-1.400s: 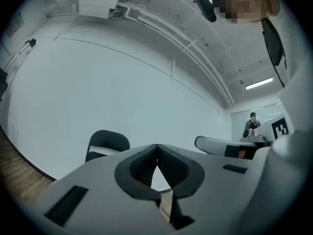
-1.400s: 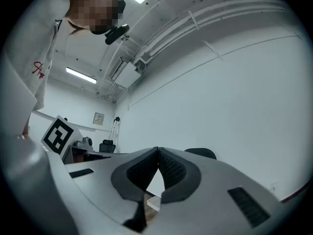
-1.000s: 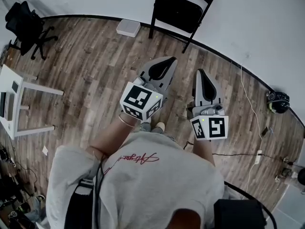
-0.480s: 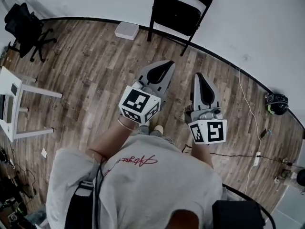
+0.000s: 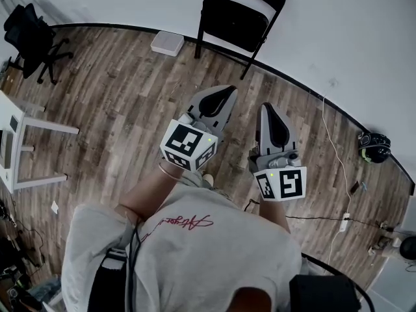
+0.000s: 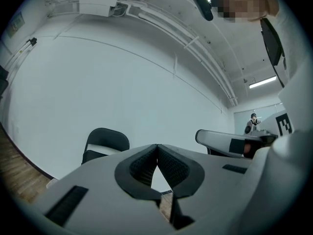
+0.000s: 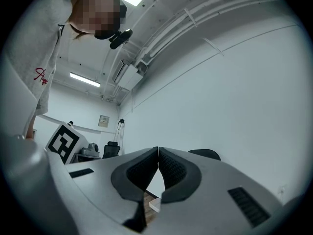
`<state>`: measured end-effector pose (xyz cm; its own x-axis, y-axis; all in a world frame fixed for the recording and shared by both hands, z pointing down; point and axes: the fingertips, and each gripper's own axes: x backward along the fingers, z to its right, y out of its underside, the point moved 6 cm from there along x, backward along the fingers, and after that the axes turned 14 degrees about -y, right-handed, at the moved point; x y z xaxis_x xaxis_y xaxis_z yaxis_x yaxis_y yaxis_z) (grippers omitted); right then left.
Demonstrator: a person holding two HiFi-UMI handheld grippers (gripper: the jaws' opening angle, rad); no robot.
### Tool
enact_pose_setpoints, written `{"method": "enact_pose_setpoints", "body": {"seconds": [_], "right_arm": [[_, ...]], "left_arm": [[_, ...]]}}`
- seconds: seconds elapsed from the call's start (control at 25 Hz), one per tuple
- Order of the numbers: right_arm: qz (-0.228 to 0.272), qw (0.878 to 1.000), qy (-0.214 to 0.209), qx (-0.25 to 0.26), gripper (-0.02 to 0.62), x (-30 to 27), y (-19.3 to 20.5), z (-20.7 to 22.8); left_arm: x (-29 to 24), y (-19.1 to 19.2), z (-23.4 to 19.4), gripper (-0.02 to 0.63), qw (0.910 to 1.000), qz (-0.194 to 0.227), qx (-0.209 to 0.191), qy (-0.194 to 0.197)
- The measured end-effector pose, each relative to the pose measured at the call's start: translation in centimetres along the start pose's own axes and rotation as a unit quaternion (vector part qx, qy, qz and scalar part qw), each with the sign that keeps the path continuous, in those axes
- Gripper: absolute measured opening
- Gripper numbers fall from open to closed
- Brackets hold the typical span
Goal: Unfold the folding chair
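- Black metal folding chair [image 5: 237, 18] leans at the white wall [image 5: 338, 31], at the far edge of the wooden floor [image 5: 123, 103]. It looks folded flat, with the seat panel lying up against the frame.
- No brand or label on the chair can be read.
- Left gripper [image 5: 227, 91] is held out in front of the person and points toward the chair, well apart from it. Its jaws are pressed together with nothing between them. In the left gripper view the chair's rounded back shows to the left of the closed tips.
- Right gripper [image 5: 266, 108] is held beside the left one, also well short of the chair. Its jaws are closed on each other and empty. In the right gripper view the top of the chair's back shows just right of the tips.
- Marker cubes [image 5: 188, 145] at the rear of the grippers carry black-and-white square patterns.
- Red script [image 5: 185, 220] runs across the person's grey shirt but is too small to read.
- White box [image 5: 167, 43] lies on the floor near the chair's left leg, against the skirting.
- Farther left are a black office chair [image 5: 29, 34] and a white table [image 5: 23, 142].
- White cable [image 5: 338, 168] trails over the floor at the right, near a dark round object [image 5: 375, 145].
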<state>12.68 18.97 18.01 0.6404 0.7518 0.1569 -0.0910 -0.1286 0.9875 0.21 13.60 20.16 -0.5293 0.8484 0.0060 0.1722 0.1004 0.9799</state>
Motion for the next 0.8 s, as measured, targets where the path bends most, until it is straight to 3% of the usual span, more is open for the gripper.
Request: {"method": "enact_pose_setpoints", "body": {"seconds": [0.32, 0.8], "right_arm": [[-0.005, 1.0, 0.0, -0.001, 0.015, -4.2, 2.2, 5.8], [0.012, 0.999, 0.048, 0.021, 0.015, -20.3, 3.9, 23.7]], "left_arm": [[-7.1, 1.1, -2.6, 0.015, 1.0, -0.005, 0.007, 0.002], [-29.1, -1.5, -11.8, 0.015, 0.9986, 0.014, -0.019, 0.048]]}}
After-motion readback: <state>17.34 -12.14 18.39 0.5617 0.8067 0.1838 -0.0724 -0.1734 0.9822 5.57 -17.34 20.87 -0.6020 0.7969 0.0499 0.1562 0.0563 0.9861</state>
